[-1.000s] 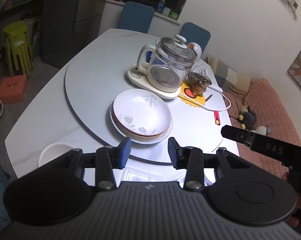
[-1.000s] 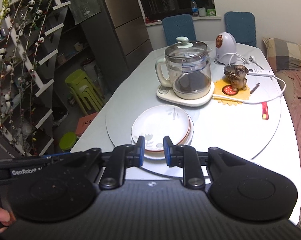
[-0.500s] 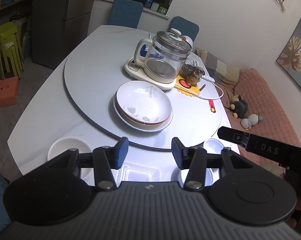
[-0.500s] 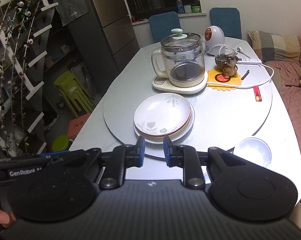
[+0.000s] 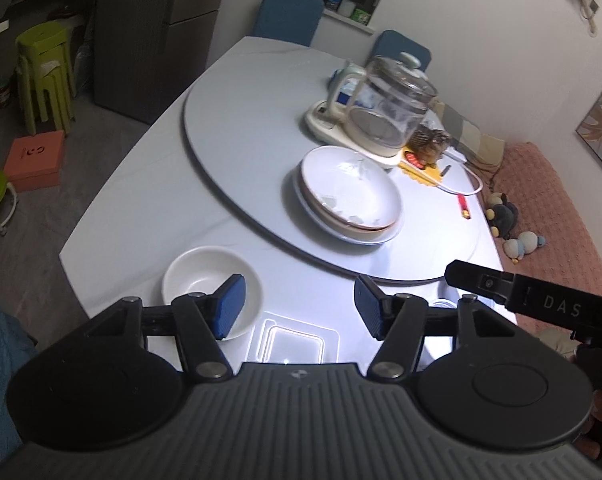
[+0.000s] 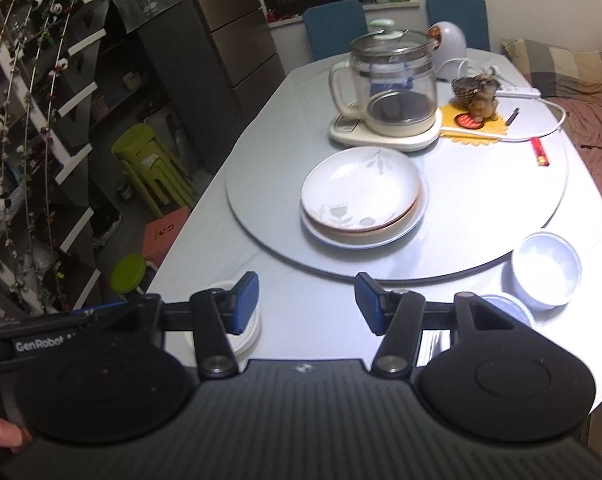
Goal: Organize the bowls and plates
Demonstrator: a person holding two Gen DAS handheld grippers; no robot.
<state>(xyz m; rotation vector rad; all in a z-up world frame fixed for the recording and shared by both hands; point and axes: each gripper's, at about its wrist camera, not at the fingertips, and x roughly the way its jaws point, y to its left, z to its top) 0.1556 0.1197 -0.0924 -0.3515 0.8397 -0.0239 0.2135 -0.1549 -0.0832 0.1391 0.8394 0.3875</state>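
A stack of white floral plates [image 5: 349, 196] [image 6: 361, 196] sits on the grey turntable [image 5: 241, 148] [image 6: 481, 216]. A white bowl [image 5: 205, 280] lies on the table's near left edge, under my left finger; it also shows in the right wrist view [image 6: 249, 328]. Another white bowl [image 6: 547, 268] sits at the near right, with a smaller dish [image 6: 509, 308] partly hidden by my right gripper. My left gripper [image 5: 297, 304] is open and empty above the near table edge. My right gripper [image 6: 305, 300] is open and empty, also above the near edge.
A glass kettle on its base [image 5: 381, 116] [image 6: 393, 92], a hedgehog figure on a yellow mat [image 6: 477, 100], a white cable and a red lighter [image 6: 539, 152] stand behind the plates. Green stools [image 5: 45, 72] and an orange box [image 5: 35, 158] are on the floor at left.
Both grippers have opened wide and pulled back toward the near table edge. The near bowls have come into view.
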